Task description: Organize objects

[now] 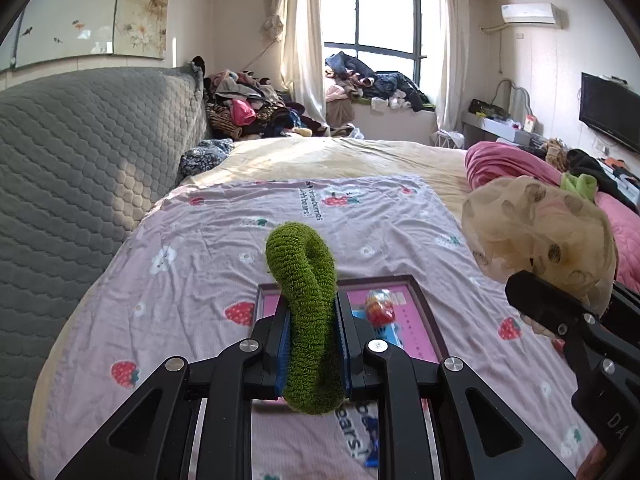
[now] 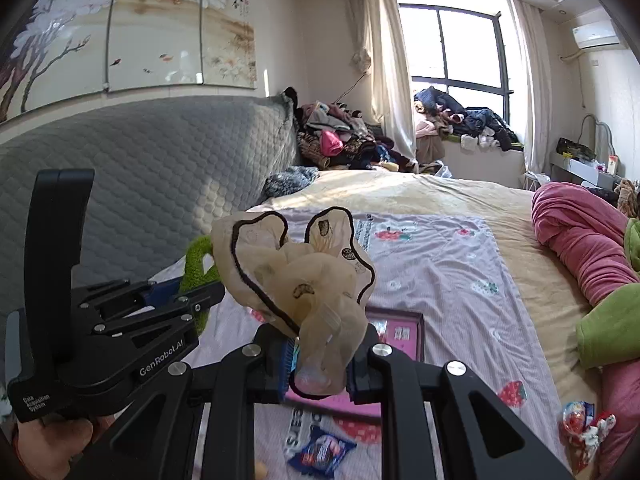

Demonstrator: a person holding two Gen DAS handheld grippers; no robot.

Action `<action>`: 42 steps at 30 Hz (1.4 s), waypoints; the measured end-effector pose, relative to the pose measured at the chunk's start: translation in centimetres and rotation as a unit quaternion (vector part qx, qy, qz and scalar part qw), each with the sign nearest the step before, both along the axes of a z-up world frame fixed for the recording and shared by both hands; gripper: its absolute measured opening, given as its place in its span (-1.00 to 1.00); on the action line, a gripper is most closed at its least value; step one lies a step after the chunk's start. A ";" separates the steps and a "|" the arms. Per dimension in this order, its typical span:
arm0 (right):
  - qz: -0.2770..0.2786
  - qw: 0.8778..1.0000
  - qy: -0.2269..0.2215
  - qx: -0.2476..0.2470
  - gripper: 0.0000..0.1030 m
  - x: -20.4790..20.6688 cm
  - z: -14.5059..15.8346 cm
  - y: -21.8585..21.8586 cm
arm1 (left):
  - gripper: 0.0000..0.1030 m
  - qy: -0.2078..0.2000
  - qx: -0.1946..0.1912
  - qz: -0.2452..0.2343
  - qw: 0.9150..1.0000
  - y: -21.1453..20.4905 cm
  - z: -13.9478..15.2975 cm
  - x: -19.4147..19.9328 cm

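Green fuzzy scrunchie [image 1: 308, 320] is standing upright, pinched by the left gripper [image 1: 312, 344]. The pink tray [image 1: 404, 304] is lying just below and ahead, nearer this hand. The right gripper [image 2: 318, 364] is pinching the beige scrunchie [image 2: 296, 272].

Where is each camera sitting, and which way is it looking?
Left wrist: sits on the left gripper, looking across the bed toward the window; its jaws clamp a green scrunchie.
Right wrist: sits on the right gripper, facing likewise; it clamps a beige scrunchie, and a hand shows.
Shared: each sees the other gripper, the pink box, the strawberry sheet.
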State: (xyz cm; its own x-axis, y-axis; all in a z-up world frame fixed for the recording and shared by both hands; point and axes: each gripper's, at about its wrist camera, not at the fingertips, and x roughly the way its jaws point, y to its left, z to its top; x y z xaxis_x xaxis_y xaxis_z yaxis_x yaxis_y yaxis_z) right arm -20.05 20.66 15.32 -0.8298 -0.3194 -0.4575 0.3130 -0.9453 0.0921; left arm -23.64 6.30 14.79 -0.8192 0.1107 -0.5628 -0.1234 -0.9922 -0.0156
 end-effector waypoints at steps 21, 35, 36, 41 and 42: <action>-0.053 0.996 -0.064 0.008 -0.60 -9.1 -12.4 0.0 | -0.61 -0.048 -0.019 0.013 0.999 0.1 -14.0 -10.6; -0.041 0.988 -0.137 0.054 -0.59 -12.2 -18.1 -0.4 | -0.61 -0.119 -0.024 0.020 0.992 0.3 -20.6 -13.8; -0.042 0.987 -0.143 0.054 -0.59 -12.4 -18.5 -0.3 | -0.61 -0.124 -0.025 0.021 0.992 0.3 -21.0 -13.9; -0.042 0.983 -0.165 0.064 -0.57 -13.0 -20.0 -0.1 | -0.61 -0.139 -0.034 0.030 0.989 0.2 -22.1 -14.6; -0.040 0.983 -0.168 0.066 -0.56 -13.1 -20.1 -0.1 | -0.61 -0.140 -0.036 0.029 0.989 0.3 -22.2 -14.7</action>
